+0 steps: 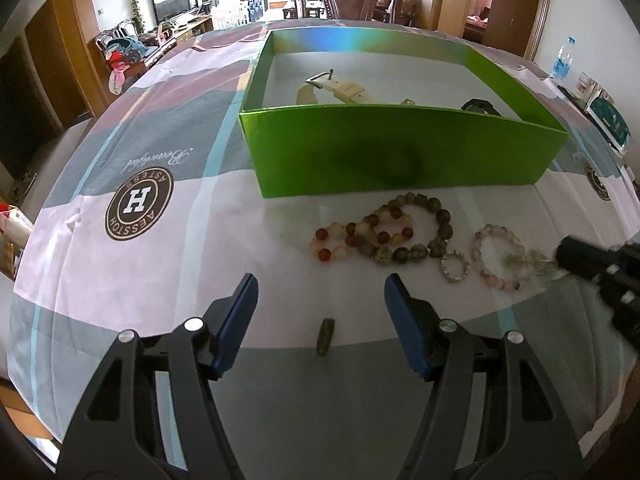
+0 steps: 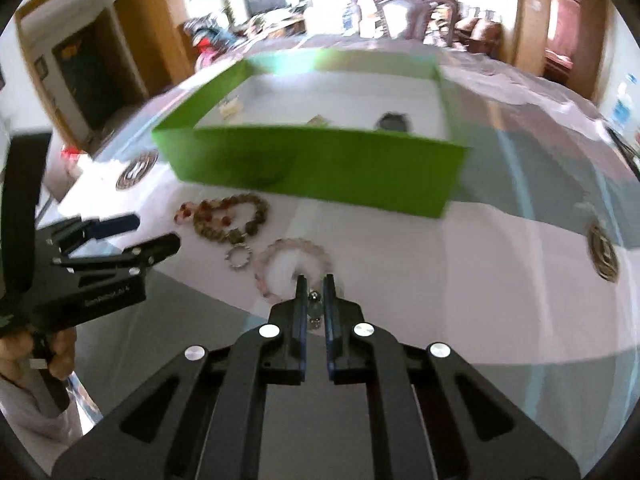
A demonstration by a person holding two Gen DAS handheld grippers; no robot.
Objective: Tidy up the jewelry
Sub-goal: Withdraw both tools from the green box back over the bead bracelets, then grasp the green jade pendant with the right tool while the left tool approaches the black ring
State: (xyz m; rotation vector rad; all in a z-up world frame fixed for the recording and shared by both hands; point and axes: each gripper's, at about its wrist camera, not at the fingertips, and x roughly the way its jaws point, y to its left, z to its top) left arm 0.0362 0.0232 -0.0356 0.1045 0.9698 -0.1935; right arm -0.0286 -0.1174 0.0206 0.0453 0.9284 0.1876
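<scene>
Small dark bar (image 1: 326,337) between open hand-held gripper (image 1: 320,300), bracelets (image 1: 384,232) beyond.

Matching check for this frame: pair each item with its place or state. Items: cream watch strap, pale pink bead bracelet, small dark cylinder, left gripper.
Things:
1. cream watch strap
2. pale pink bead bracelet
3. small dark cylinder
4. left gripper

Places or states:
A. open, holding nothing
B. on the cloth between the open jaws
C. inside the green box
D. on the cloth, right gripper closed at its near edge

Pairs: 1-C, 2-D, 3-B, 4-A
</scene>
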